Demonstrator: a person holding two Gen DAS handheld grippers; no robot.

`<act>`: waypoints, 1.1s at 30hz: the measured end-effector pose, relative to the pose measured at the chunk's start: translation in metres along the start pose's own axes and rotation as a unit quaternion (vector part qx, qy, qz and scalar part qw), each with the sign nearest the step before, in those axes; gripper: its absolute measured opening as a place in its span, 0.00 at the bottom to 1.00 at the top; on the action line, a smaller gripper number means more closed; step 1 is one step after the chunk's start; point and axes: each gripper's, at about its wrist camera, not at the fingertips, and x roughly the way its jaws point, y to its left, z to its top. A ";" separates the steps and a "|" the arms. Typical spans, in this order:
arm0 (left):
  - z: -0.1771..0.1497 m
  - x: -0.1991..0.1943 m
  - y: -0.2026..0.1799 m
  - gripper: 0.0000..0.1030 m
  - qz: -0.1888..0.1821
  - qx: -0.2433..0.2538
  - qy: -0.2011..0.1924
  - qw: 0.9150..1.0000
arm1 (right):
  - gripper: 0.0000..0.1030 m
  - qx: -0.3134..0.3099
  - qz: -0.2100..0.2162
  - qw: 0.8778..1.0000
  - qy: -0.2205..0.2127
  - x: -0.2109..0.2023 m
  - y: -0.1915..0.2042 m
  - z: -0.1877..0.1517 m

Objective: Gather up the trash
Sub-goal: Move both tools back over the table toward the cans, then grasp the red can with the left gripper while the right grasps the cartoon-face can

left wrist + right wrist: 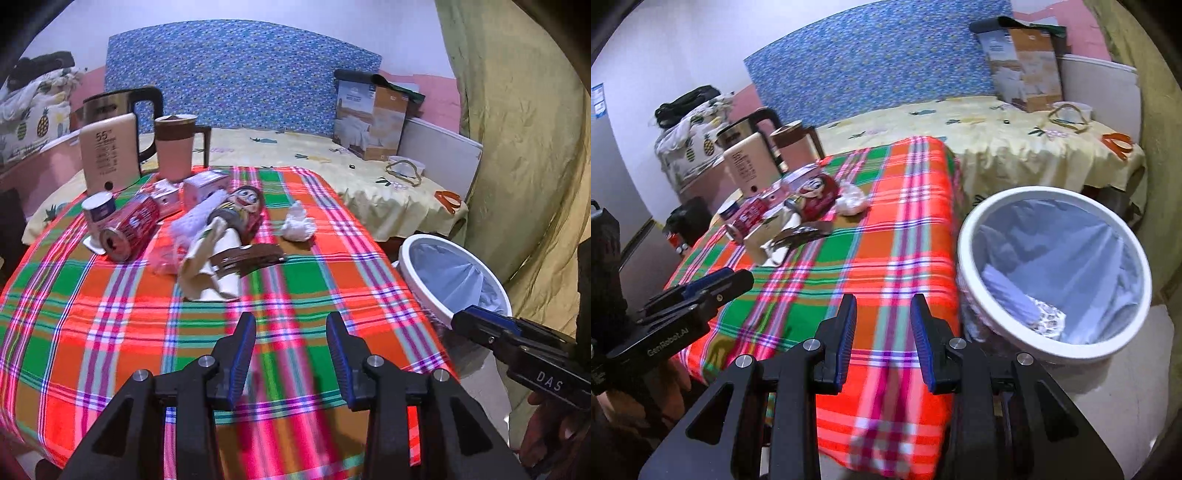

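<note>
Left wrist view: left gripper (291, 332) over the plaid tablecloth (110, 332), jaws apart, nothing between them. Trash pile sits beyond it on the cloth: red can (129, 230) on its side, crumpled white tissue (297, 225) to the can's right, printed wrapper (240, 210) and torn paper (210, 266) between them. White bin (417, 273) stands off the cloth's right edge; right gripper (480, 323) reaches over the bin's rim.

Right wrist view: right gripper (883, 317) at the cloth's (905, 229) near corner, jaws apart, empty. Bin (964, 236) just right of the cloth, blue liner, a scrap inside. Left gripper (716, 282) to the left of the cloth.
</note>
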 end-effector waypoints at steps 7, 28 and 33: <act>-0.003 -0.004 0.035 0.38 0.037 -0.019 -0.007 0.999 | 0.32 -0.016 0.023 1.000 0.014 0.014 0.020 0.003; 0.053 0.023 0.133 0.52 0.097 -0.032 -0.027 0.994 | 0.59 -0.015 0.056 0.998 0.027 0.067 0.063 0.049; 0.067 0.046 0.152 0.55 0.099 -0.036 -0.024 0.994 | 0.59 0.000 0.065 0.997 0.037 0.085 0.063 0.062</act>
